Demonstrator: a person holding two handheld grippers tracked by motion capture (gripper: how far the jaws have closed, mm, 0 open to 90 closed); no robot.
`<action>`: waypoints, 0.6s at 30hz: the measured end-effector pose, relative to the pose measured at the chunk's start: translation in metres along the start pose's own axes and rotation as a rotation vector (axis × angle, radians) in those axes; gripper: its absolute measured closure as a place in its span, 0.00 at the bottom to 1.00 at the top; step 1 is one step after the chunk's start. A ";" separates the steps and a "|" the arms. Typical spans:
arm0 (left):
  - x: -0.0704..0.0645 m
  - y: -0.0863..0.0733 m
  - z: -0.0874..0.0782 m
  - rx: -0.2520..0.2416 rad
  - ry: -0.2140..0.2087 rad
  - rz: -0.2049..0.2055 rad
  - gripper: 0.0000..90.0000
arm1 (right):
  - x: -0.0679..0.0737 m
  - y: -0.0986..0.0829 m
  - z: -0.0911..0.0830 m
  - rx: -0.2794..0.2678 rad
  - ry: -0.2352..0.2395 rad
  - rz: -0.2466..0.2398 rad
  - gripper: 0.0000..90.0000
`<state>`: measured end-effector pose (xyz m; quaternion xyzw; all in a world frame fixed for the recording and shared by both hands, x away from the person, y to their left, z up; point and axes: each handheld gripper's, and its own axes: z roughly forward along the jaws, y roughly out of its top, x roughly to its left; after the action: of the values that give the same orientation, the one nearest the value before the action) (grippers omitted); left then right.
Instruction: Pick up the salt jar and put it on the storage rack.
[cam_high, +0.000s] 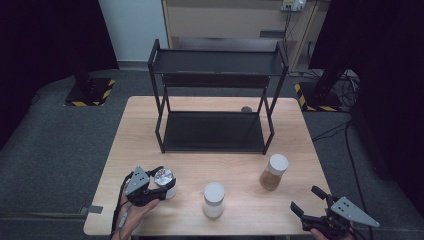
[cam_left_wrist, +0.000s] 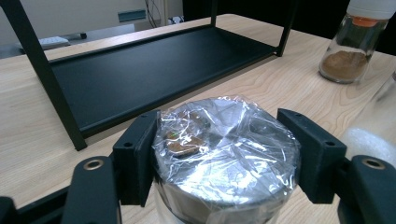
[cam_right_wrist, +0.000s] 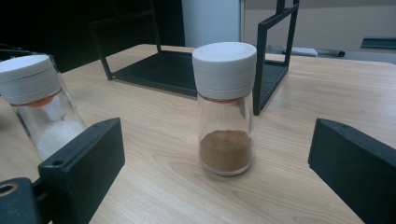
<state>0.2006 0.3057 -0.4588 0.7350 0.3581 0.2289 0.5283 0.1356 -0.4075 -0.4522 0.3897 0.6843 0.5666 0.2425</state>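
Clamped between the two black jaws of the left gripper (cam_left_wrist: 224, 158): foil-topped jar (cam_left_wrist: 226, 149), one jaw pressing each side of its crinkled silver cover, jar standing on the wooden table (cam_high: 150, 130) at the near left edge, seen from above too (cam_high: 164, 181). Just beyond that gripper's jaws, black two-tier rack (cam_left_wrist: 140, 74), lower shelf bare. Off to its right, white-capped jar of white powder (cam_high: 214, 199), and farther on, brown-powder jar (cam_high: 273, 171). Wide apart and gripping nothing: right gripper (cam_right_wrist: 219, 172), held low at the near right corner (cam_high: 312, 202). Straight ahead between its spread jaws but well clear of both, brown-powder jar (cam_right_wrist: 225, 107), upright, white lid on. To the left of its left jaw, white-powder jar (cam_right_wrist: 39, 100), close by.
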 end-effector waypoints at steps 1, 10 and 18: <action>0.000 0.000 0.000 -0.002 -0.001 -0.005 0.36 | 0.000 0.000 0.000 0.000 0.000 0.000 0.04; 0.000 0.003 0.002 0.001 0.006 -0.008 0.37 | 0.000 0.000 0.000 -0.001 0.001 -0.001 0.05; -0.002 0.012 0.003 -0.015 0.018 0.002 0.37 | 0.000 0.000 0.000 -0.001 0.002 -0.003 0.05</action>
<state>0.2053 0.3000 -0.4485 0.7293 0.3604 0.2389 0.5302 0.1357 -0.4077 -0.4522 0.3881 0.6849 0.5668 0.2430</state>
